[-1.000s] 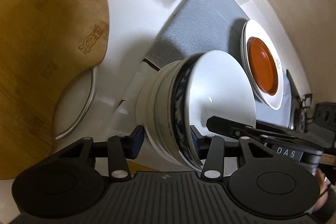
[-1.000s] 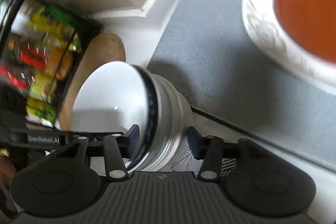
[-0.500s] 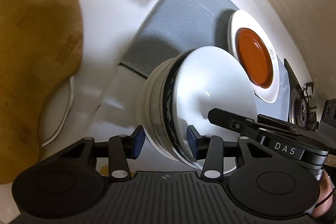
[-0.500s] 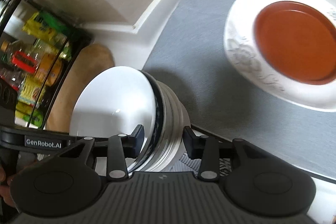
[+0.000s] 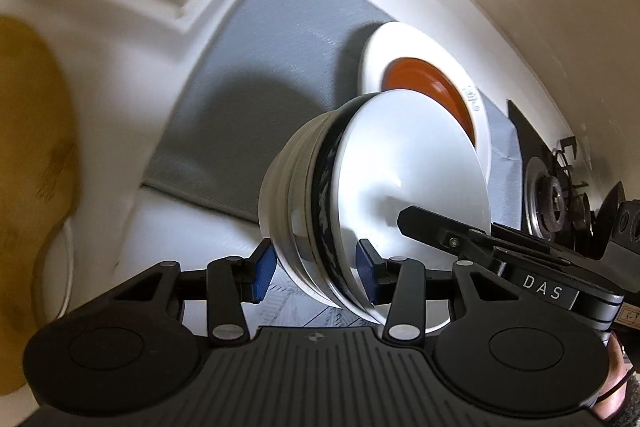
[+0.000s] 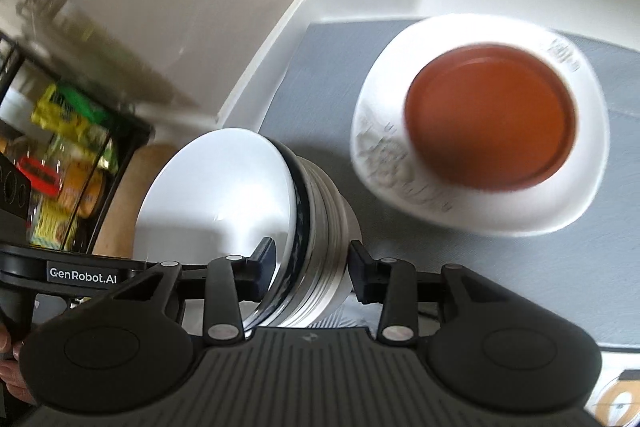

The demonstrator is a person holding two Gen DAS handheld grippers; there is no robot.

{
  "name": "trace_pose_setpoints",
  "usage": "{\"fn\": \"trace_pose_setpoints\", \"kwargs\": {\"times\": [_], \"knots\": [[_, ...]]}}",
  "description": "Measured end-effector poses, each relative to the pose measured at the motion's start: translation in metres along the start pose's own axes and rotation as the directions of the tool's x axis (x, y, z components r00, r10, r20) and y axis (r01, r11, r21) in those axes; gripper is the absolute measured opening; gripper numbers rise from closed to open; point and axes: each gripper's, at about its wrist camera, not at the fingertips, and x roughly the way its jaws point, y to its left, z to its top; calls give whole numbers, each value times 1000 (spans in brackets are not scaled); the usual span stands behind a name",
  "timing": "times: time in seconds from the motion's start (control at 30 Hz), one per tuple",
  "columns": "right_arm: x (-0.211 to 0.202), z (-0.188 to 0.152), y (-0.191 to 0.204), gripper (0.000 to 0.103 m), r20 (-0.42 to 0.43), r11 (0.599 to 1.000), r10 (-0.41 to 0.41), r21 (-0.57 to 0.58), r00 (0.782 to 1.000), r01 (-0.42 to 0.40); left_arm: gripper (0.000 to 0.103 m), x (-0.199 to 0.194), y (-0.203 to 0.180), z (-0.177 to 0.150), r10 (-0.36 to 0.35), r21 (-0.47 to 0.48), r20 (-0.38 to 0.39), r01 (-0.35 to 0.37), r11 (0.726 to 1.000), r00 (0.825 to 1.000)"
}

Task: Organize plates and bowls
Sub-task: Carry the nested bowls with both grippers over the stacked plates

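A stack of nested white bowls [image 5: 384,187], one with a dark blue pattern, hangs in the air between both grippers. My left gripper [image 5: 316,271] is shut on one side of the stack, my right gripper [image 6: 310,261] on the opposite side [image 6: 240,195]. The stack is above the near edge of a grey mat [image 5: 260,99]. On the mat lies a white square plate [image 6: 520,211] with a smaller orange plate [image 6: 492,119] on top, just beyond the stack.
A wooden cutting board [image 5: 28,155] lies on the white counter to the left. A gas burner [image 5: 552,195] is at the right. A black rack with colourful packets [image 6: 68,163] stands behind. White walls border the mat's far sides.
Both grippers have carried the bowl stack away from the cutting board, over the mat edge and closer to the white and orange plates.
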Motion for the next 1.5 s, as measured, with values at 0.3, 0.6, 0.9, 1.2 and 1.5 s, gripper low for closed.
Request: {"fn": "trace_pose_setpoints", "kwargs": {"times": [0.3,0.6,0.9,1.2,1.5], "knots": [[-29,30,-36,43,98,998,-23,58,995,17,46,10,-53,36,-4,79,4,3,997,1000],[-45,70,-74,43,178,994,-48,103,983,30,46,26,-98,75,-16,147,21,13,989,1000],[-38,89,-111,43,206,985,-104,160,973,71,46,63,-124,103,-25,168,-1,25,986,1000],[-17,79,-134,43,178,979,-104,193,979,69,46,94,-120,109,-3,168,-38,9,986,999],[-6,72,-134,43,168,975,-123,207,978,88,44,106,-117,108,-2,165,-28,6,986,1000]]}}
